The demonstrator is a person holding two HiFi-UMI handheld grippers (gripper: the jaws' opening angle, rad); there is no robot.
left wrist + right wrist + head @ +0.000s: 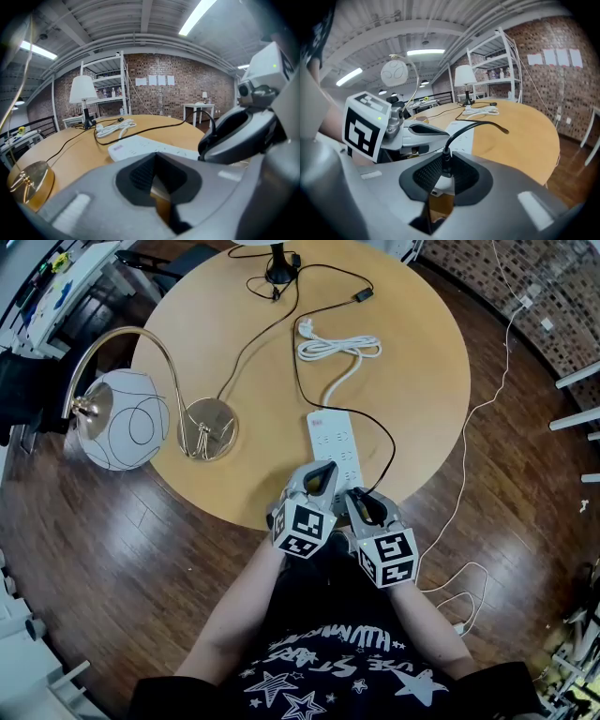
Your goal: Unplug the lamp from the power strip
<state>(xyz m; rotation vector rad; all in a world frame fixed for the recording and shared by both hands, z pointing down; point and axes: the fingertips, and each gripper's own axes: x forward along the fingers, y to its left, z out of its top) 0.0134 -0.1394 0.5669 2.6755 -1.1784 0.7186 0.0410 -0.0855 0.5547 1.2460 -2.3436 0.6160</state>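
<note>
Evidently the pull is about to be made: the right tongs (443, 177) are clamped on the plug (440, 185), whose black cord (474, 124) rises out between the pads and arcs away ahead. The plug should be drawn straight out along its prongs, without rocking, with the grip kept on the body and not on the cord. The left tongs (154, 183), pressed together on nothing, are set just beside the right ones at the near end of the power strip (140, 147). The strip would best be pinned down by them so that it is not dragged across the surface (412, 381). Whether the prongs are seated cannot be told. The strip is a long white bar stretching ahead of both tongs. The plug shows a white body with a black collar, and the lamp (81, 90), white-shaded on a dark stem, is seen far ahead.
</note>
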